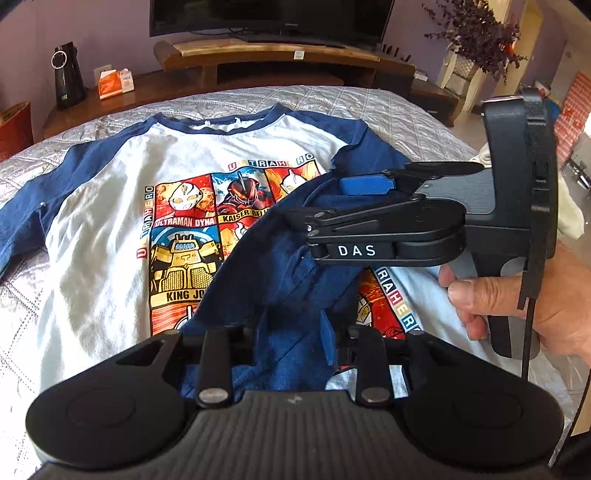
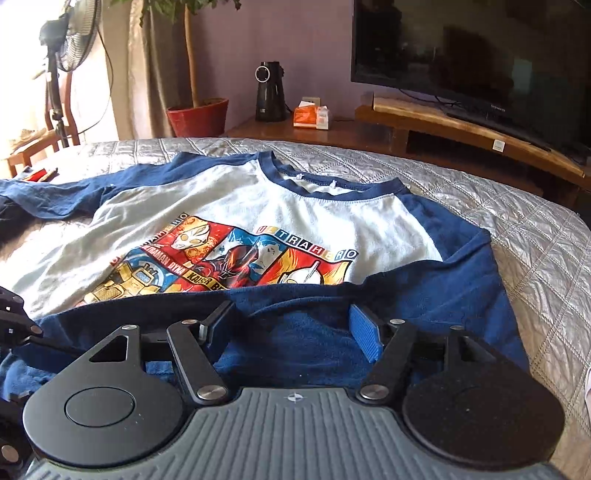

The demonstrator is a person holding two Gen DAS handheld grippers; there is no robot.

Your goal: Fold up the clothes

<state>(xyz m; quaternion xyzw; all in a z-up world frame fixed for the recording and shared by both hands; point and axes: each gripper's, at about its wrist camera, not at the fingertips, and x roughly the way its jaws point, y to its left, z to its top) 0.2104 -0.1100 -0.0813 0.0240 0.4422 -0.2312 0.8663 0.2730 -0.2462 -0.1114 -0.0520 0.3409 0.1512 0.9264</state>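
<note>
A white T-shirt (image 1: 110,206) (image 2: 221,199) with navy sleeves and a colourful hero print lies face up on the bed. One navy sleeve (image 1: 266,266) (image 2: 306,332) is folded across the print. My left gripper (image 1: 275,343) is at the near end of that sleeve, with bunched navy fabric pinched between its blue pads. My right gripper (image 1: 321,201) (image 2: 291,325) hovers just over the same sleeve from the right, its jaws wide apart with nothing gripped. A hand (image 1: 517,306) holds its handle. The left gripper's edge (image 2: 14,325) shows at the right wrist view's left border.
A silver quilted bedspread (image 1: 388,107) (image 2: 517,221) lies under the shirt. Beyond the bed stand a wooden bench (image 1: 288,55), a television (image 1: 269,18), a black appliance (image 2: 271,92) and an orange box (image 2: 310,116). A red plant pot (image 2: 199,118) and a fan (image 2: 74,37) stand far left.
</note>
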